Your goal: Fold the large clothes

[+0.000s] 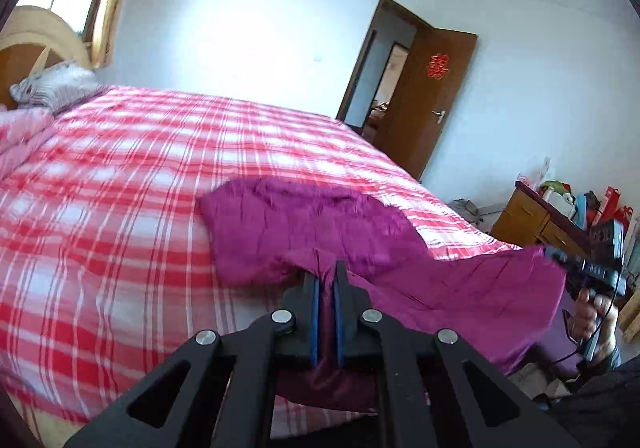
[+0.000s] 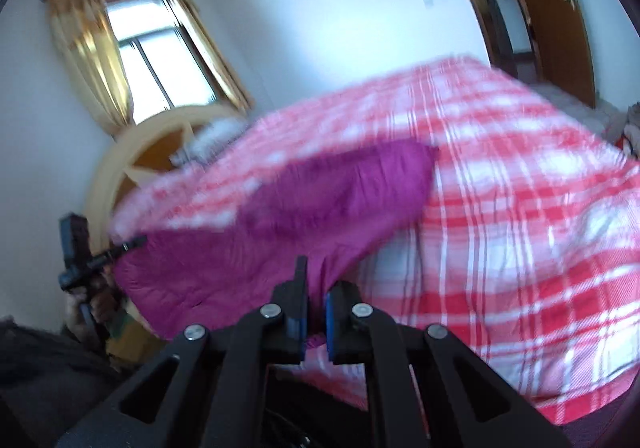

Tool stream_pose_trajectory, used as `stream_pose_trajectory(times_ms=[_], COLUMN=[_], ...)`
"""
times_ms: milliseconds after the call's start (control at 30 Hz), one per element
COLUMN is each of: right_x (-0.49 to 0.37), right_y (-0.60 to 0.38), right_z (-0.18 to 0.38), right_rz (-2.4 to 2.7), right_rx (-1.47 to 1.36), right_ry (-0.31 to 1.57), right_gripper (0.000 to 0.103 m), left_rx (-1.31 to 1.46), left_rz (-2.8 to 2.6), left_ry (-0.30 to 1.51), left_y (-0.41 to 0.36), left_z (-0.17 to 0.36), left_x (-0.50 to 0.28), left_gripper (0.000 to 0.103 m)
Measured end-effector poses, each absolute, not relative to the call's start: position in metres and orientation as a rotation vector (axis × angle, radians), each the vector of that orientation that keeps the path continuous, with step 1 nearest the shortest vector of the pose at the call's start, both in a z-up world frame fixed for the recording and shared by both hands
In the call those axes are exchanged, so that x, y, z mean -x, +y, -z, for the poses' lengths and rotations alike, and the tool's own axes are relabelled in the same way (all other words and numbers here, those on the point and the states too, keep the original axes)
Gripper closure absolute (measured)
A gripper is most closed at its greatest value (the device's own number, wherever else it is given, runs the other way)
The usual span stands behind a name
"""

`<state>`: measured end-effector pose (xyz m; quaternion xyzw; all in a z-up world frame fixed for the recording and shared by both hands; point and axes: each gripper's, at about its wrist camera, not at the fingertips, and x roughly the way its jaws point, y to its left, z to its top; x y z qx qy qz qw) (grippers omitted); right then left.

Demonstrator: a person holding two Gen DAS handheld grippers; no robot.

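left wrist view: left hand-held gripper [image 1: 327, 280] and right hand-held gripper [image 2: 316, 288] clamp magenta garment [image 1: 304, 224]; door's red emblem [image 1: 437, 66] seemingly unreadable.

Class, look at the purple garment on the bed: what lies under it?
Under the purple garment lies the red-and-white checked bedcover, visible all around it. The patch of cover directly beneath is hidden, so anything lying there cannot be seen.

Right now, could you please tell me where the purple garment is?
The purple garment lies on the near part of the red plaid bed, its near edge lifted between the left hand-held gripper and the right hand-held gripper.
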<state>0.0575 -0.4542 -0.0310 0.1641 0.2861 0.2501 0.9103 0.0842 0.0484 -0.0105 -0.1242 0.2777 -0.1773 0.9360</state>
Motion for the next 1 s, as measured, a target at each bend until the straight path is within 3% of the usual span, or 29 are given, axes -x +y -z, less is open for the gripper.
stream_pose_trajectory(times_ms=[200, 467, 500, 567, 600, 633, 1000], right_x=[-0.132, -0.291, -0.302, -0.324, -0.336, -0.344, -0.427], right_y=[-0.455, -0.446, -0.447, -0.446, -0.446, -0.446, -0.425], right_z=[-0.001, 0.030, 0.035, 0.046, 0.053, 0.058, 0.114], right_rz=[-0.476, -0.322, -0.311, -0.270, -0.253, -0.248, -0.138], right_rx=[-0.370, -0.406, -0.410, -0.390, -0.388, -0.393, -0.416], right_ry=[0.506, 0.606, 0.622, 0.648, 0.667, 0.681, 0.802], right_gripper=[0.095, 0.095, 0.095, 0.095, 0.095, 0.095, 0.092], left_rx=[0.259, 0.348, 0.370, 0.383, 0.393, 0.398, 0.094], left_rz=[0.297, 0.186, 0.152, 0.078, 0.036, 0.003, 0.091], left_ry=[0.594, 0.710, 0.693, 0.643, 0.608, 0.579, 0.628], left_y=[0.061, 0.086, 0.094, 0.103, 0.111, 0.114, -0.004], left_z=[0.020, 0.054, 0.052, 0.044, 0.039, 0.036, 0.086], left_x=[-0.172, -0.282, -0.289, -0.291, -0.290, -0.288, -0.333], left_gripper=[0.097, 0.084, 0.079, 0.059, 0.041, 0.034, 0.031])
